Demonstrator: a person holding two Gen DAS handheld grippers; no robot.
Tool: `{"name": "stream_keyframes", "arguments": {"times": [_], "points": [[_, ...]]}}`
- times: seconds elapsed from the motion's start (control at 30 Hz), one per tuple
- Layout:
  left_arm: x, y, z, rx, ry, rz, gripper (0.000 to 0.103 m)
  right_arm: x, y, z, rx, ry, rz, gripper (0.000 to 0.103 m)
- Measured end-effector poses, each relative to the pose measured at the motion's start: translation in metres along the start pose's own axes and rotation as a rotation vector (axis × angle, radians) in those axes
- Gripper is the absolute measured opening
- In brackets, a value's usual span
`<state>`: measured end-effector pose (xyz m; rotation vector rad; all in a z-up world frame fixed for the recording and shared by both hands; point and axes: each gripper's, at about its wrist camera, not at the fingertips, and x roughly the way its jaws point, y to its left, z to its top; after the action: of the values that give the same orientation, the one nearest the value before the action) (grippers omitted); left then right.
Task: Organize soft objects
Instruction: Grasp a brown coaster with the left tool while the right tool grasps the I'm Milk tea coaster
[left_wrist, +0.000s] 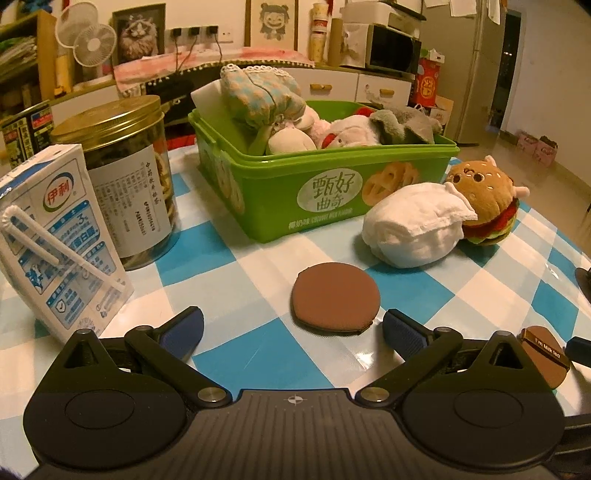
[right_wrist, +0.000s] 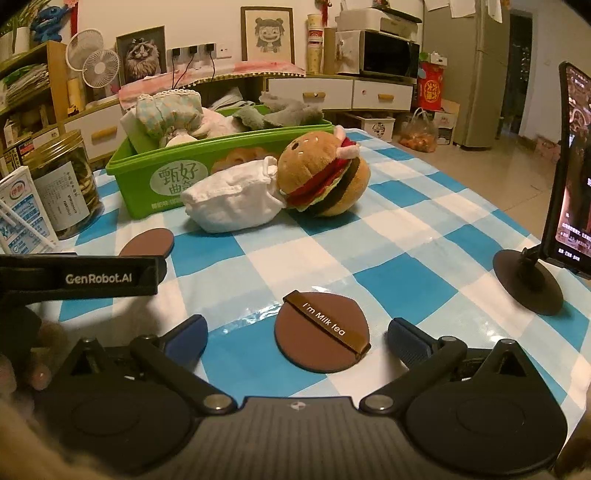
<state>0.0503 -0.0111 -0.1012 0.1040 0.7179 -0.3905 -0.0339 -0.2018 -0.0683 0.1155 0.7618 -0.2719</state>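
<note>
- The left tongs (left_wrist: 293, 328) stand spread wide and released over the checked bench (left_wrist: 236, 273); a plain brown round pad (left_wrist: 335, 297) lies flat between and just ahead of the blue tips, untouched.
- The right tongs (right_wrist: 297, 338) are likewise wide apart and released, with a brown pad with an "I'm Milk tea" strap (right_wrist: 322, 332) lying flat between the tips, gaps showing on both sides.
- In the left wrist view, the green bin (left_wrist: 295, 192) sits centre frame, heaped with soft toys; a white cloth bundle (left_wrist: 413, 225) and a burger plush (left_wrist: 487, 199) touch each other at its right.
- A milk carton (left_wrist: 55, 236) and a gold-lidded jar (left_wrist: 125, 177) crowd the left edge.
- In the right wrist view, a phone stand (right_wrist: 528, 277) occupies the right edge; open bench lies mid-frame between it and the plush.
</note>
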Motion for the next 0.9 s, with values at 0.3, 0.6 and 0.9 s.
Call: {"name": "stream_keyframes", "arguments": {"times": [0.3, 0.6, 0.9], "points": [[0.000, -0.003, 0.002, 0.039, 0.008, -0.046, 0.095, -0.003, -0.003, -0.002, 0.024, -0.033, -0.023, 0.069], [0.000, -0.011, 0.007, 0.058, 0.008, -0.070, 0.080, 0.000, -0.006, 0.002, 0.034, -0.054, -0.047, 0.054], [0.001, -0.015, 0.012, 0.057, 0.011, -0.079, 0.061, -0.001, -0.008, 0.003, 0.031, -0.063, -0.061, 0.036]]}}
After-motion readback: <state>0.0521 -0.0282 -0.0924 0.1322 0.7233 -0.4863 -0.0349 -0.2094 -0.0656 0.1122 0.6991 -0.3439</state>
